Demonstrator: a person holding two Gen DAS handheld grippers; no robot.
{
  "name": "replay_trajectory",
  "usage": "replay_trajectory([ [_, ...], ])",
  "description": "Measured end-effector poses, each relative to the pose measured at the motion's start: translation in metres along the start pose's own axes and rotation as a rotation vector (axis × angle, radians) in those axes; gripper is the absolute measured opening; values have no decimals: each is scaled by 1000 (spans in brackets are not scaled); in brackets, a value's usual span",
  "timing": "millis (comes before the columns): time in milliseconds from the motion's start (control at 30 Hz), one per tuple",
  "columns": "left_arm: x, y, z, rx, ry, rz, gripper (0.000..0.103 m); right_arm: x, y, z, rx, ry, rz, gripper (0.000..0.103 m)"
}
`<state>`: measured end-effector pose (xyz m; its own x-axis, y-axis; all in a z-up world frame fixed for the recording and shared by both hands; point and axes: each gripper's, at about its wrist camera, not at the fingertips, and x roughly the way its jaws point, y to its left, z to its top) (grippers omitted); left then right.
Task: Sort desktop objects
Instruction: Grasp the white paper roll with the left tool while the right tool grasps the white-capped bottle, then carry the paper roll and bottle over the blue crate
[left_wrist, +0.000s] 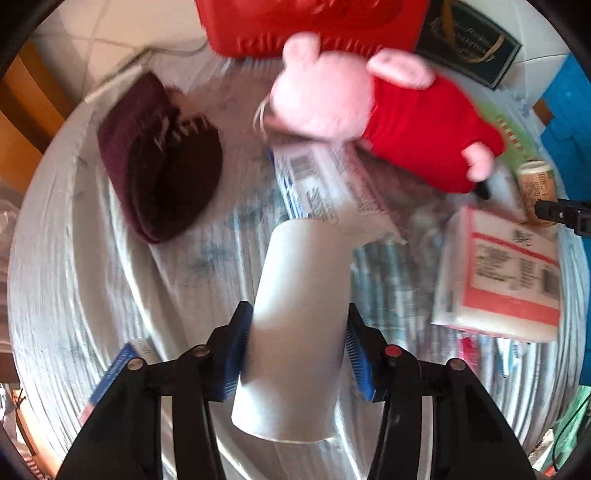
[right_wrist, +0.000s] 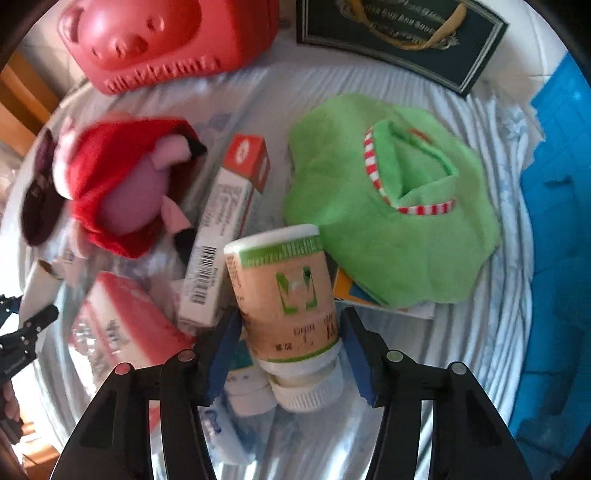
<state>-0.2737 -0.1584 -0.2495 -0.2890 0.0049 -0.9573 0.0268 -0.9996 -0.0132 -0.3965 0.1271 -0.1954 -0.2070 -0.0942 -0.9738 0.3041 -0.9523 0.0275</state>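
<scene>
My left gripper is shut on a plain white tube-shaped roll and holds it above the cloth-covered table. My right gripper has its blue pads on both sides of a tan medicine bottle with a green label band and white cap; the pads look near or just touching it. A pink pig plush in a red dress lies behind the roll and also shows in the right wrist view. The right gripper's tip shows in the left wrist view.
A maroon knit hat, a long white box and a red-and-white tissue pack lie on the table. A green cloth, a red-ended carton, a red pig-shaped case and a dark box lie further back.
</scene>
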Motion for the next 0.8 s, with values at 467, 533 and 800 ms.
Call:
replay_trajectory([
  [467,-117,-50,41,111,-281,-39,45,-151,-1,-23,76,-270,29,51],
  [533,-138,-68,46,136,-319,-46,45,-179,-5,-30,81,-308,30,51],
  [800,-220,-163,62,227,-438,-121,45,-290,-40,-55,132,-449,-7,51],
])
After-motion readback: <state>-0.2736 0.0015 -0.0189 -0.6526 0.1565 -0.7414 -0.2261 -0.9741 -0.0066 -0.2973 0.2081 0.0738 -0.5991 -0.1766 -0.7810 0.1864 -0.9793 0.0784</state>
